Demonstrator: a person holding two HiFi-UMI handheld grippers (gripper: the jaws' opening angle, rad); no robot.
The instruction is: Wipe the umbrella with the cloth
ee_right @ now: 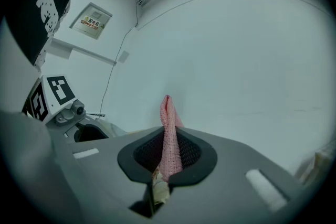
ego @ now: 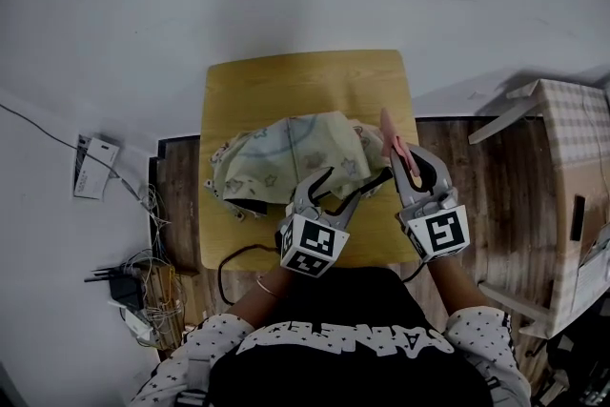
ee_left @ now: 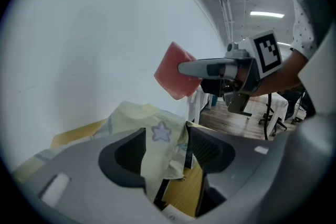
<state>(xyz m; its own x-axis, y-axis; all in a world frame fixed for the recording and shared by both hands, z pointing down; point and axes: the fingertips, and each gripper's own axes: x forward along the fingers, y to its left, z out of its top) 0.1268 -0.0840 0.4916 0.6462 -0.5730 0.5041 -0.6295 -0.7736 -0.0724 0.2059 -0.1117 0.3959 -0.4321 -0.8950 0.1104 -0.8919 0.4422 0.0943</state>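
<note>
Wooden table, near edge and umbrella partly behind left gripper.

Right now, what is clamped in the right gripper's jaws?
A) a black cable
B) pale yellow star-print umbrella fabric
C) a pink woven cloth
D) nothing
C: the right gripper is shut on the pink woven cloth, which stands up between its jaws.

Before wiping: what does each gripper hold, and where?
Right gripper pinches the pink woven cloth near one end. Left gripper, open, holds nothing; pale yellow umbrella fabric lies between.
</note>
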